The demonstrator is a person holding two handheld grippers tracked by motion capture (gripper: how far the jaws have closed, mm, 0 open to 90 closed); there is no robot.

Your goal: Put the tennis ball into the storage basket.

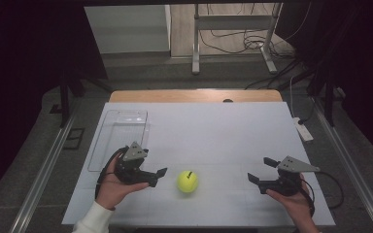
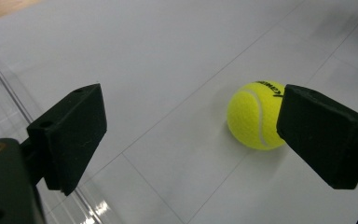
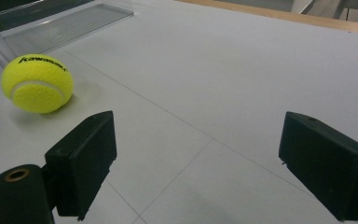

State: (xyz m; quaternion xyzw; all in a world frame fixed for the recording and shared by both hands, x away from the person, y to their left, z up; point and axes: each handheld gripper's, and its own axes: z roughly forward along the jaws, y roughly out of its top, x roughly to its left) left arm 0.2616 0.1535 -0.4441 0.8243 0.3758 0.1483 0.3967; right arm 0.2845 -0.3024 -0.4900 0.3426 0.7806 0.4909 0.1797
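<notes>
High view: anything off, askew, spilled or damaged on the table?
Nothing stands out. The tennis ball sits intact on the white table between the left claw and the right claw, both open and clear of it. The clear plastic tray lies flat at the left edge, empty.

a white-topped table point(image 1: 213, 131) carries a tennis ball point(image 1: 187, 181) and a clear tray point(image 1: 121, 137).

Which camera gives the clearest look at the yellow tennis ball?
The right gripper view: the tennis ball shows whole, lettering readable. In the left gripper view a black jaw covers its edge. In the high view it looks small.
</notes>
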